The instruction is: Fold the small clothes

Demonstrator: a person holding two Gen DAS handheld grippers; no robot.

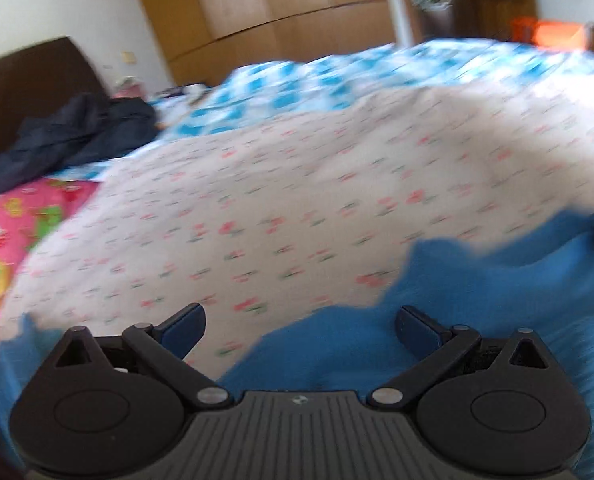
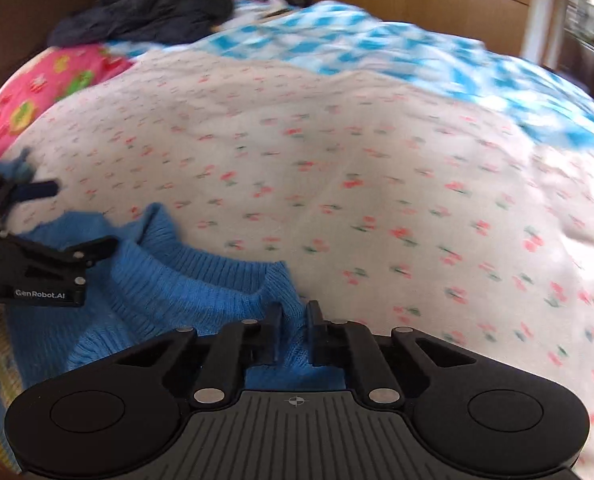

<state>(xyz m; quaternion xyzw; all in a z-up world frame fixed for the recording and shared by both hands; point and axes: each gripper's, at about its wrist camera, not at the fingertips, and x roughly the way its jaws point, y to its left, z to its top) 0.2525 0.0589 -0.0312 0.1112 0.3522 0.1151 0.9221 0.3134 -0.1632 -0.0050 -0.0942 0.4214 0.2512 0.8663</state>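
- My right gripper point(image 2: 295, 334) pinches the sweater point(image 2: 169, 284) at its near edge on the bedspread point(image 2: 337, 152).
- My left gripper point(image 2: 49, 220) hangs over the sweater's left side.
- A quilt point(image 2: 337, 36) lies behind, dark clothes point(image 2: 145, 12) far left.

The bed point(image 2: 377, 168) is covered by a white sheet printed with small pink flowers. A blue knitted sweater point(image 2: 169, 284) lies on it at the near edge, its ribbed neck opening facing the far side. Farther back a blue-and-white checked blanket point(image 2: 357, 40) spreads across the bed, a pink patterned cloth point(image 2: 49, 84) lies at the left edge, and dark clothes point(image 2: 145, 12) sit piled by the brown headboard point(image 1: 29, 84).
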